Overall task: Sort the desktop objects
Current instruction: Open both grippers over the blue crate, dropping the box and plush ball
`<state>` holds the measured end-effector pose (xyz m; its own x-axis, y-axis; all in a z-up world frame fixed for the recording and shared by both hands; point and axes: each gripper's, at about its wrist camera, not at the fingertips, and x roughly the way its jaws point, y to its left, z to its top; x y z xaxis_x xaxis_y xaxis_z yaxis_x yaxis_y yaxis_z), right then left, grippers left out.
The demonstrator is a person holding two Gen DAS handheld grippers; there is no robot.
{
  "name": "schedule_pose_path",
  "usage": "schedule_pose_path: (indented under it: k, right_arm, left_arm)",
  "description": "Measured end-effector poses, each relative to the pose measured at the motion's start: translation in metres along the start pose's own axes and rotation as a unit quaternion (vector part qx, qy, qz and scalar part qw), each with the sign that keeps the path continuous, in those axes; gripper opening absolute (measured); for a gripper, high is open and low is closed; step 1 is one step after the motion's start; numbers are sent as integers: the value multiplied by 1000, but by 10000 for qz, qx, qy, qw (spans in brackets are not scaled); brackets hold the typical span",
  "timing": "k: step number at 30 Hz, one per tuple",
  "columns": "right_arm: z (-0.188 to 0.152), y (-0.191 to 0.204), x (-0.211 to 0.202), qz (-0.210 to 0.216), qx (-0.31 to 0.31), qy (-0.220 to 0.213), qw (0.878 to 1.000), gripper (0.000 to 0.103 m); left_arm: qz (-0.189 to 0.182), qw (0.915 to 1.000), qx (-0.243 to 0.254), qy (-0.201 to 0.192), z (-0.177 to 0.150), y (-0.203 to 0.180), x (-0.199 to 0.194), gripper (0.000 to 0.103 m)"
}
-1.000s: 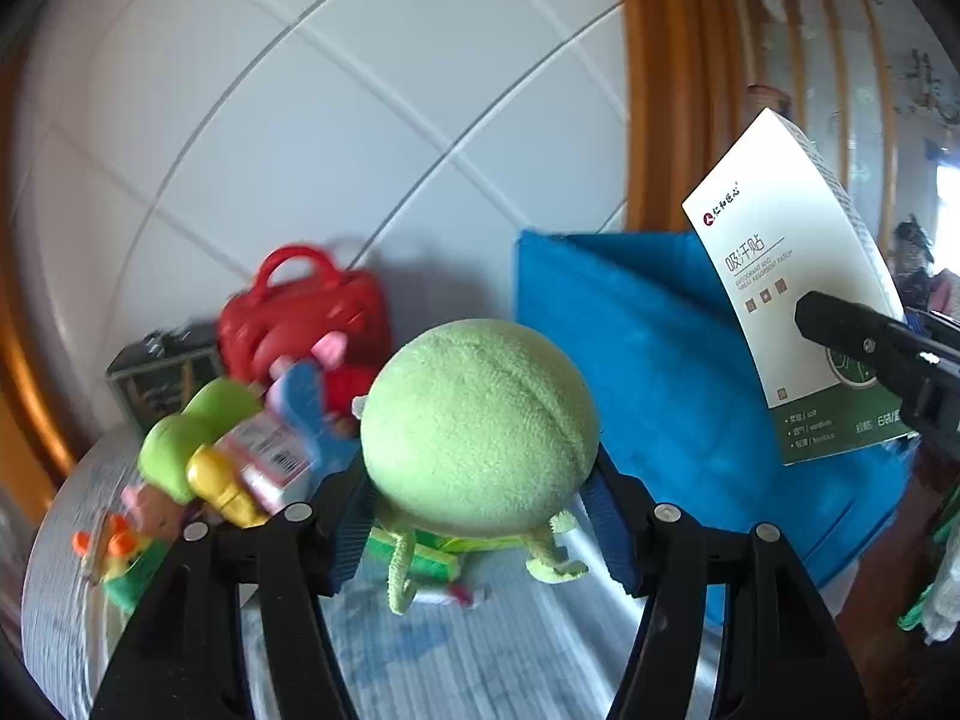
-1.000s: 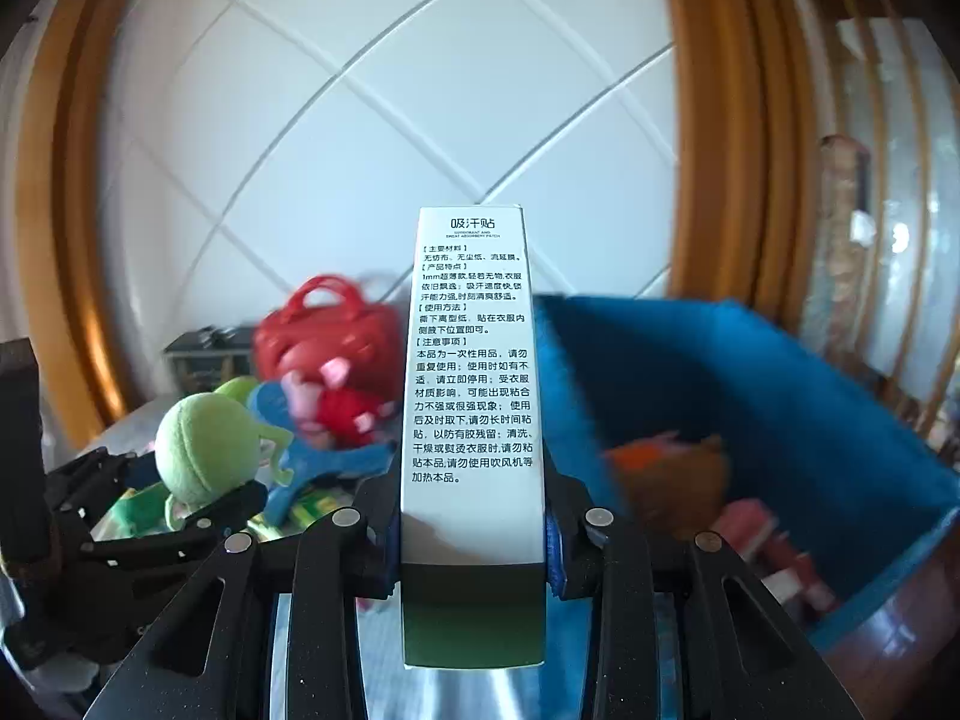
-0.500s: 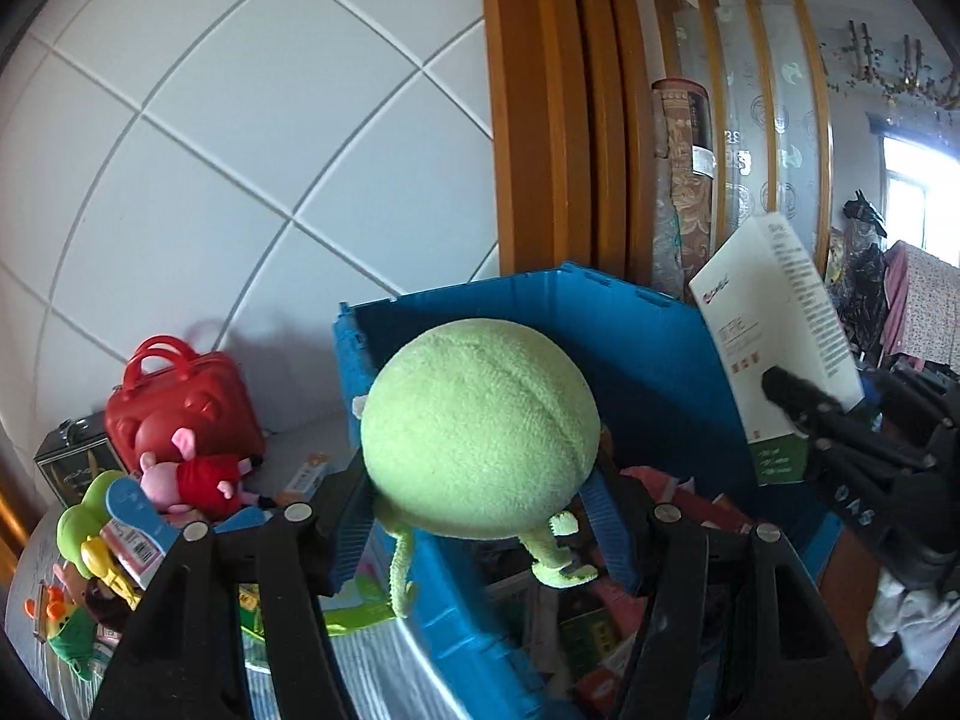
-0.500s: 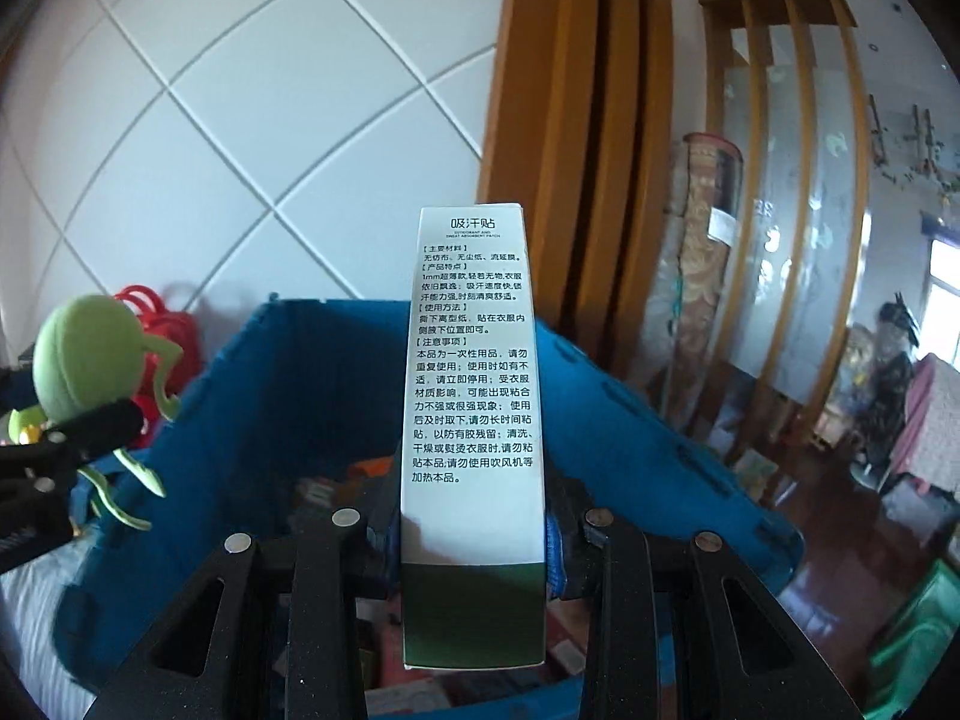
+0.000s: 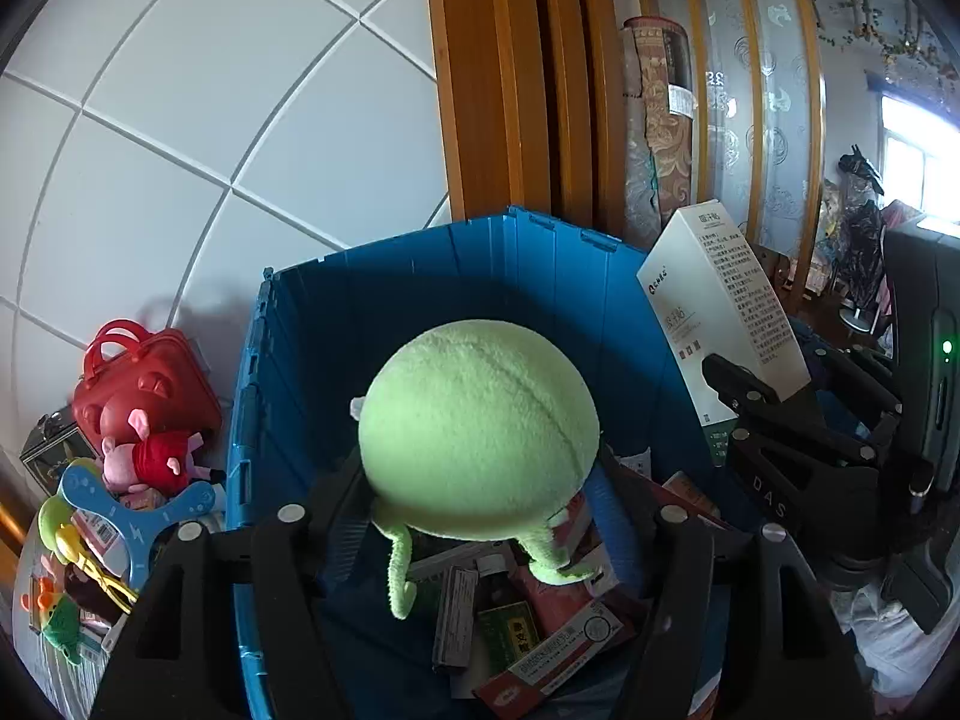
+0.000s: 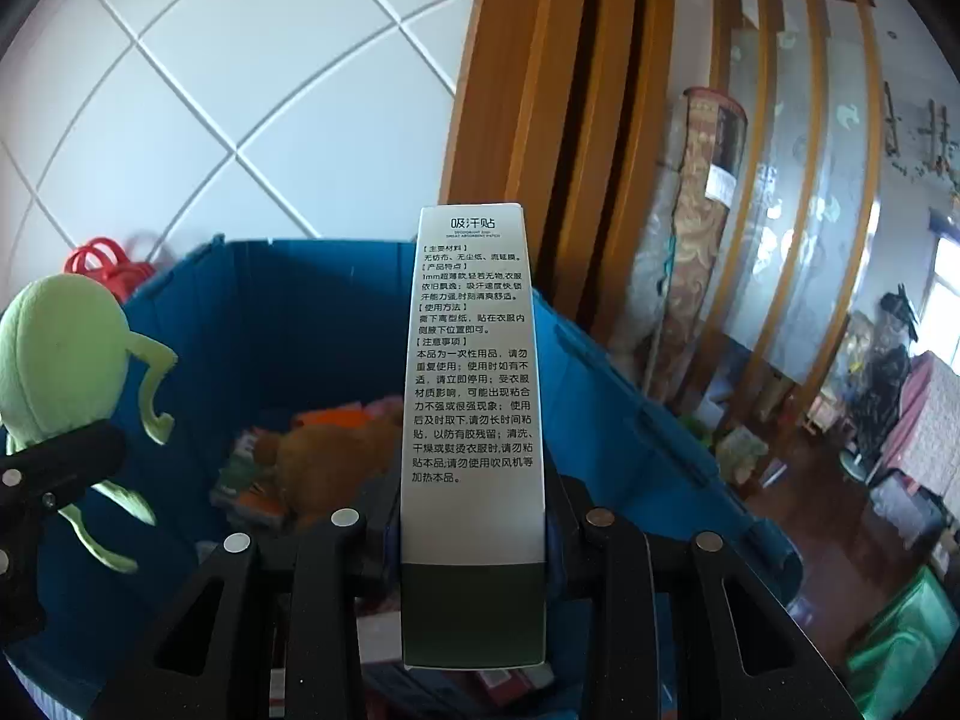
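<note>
Left gripper (image 5: pixel 480 504) angled downward, both black fingers (image 5: pixel 300 540) flanking a green plush toy (image 5: pixel 480 426), jaws just opening, toy between them yet; right gripper (image 6: pixel 474 516) angled downward too, jaws narrow, clamped on an upright white box (image 6: pixel 471 396); right gripper alongside at the left view's right edge.

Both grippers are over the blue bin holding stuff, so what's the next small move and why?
Probably finish opening the left gripper, whose jaws have just been widening, so the green plush toy drops. It hangs between them above the boxes already lying in the blue bin. The white box can follow.
</note>
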<state>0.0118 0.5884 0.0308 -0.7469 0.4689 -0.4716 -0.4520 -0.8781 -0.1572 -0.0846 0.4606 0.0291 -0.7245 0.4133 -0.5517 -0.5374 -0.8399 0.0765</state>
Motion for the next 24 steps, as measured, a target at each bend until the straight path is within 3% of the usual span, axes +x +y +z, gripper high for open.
schedule_pose_path:
  k: [2, 6, 8, 9, 10, 12, 15, 24]
  right_arm:
    - [-2, -5, 6, -28, 18, 78, 10000, 34]
    - [-5, -13, 12, -75, 56, 126, 9999, 40]
    - [-6, -13, 10, -134, 77, 103, 9998, 56]
    - [-6, -13, 9, -148, 89, 95, 9998, 76]
    - [-6, -14, 7, -171, 123, 78, 9997, 88]
    - [-6, -15, 1, -223, 138, -1, 9997, 89]
    - [-4, -17, -8, -292, 185, -82, 9994, 103]
    - [-2, -8, -40, -71, 313, -343, 9989, 103]
  left_arm:
    - [37, 10000, 0, 42, -1, -2, 2, 78]
    - [80, 10000, 29, -14, 0, -4, 2, 84]
    - [85, 10000, 26, -6, -1, -3, 3, 87]
    - [93, 10000, 18, -6, -2, -3, 3, 87]
    - [101, 9999, 14, 5, -2, -3, 3, 87]
    - [127, 9999, -7, 54, -4, -2, 3, 87]
    - [167, 9998, -61, 71, -7, 1, 0, 88]
    - [250, 9987, -287, -343, -19, 29, -38, 88]
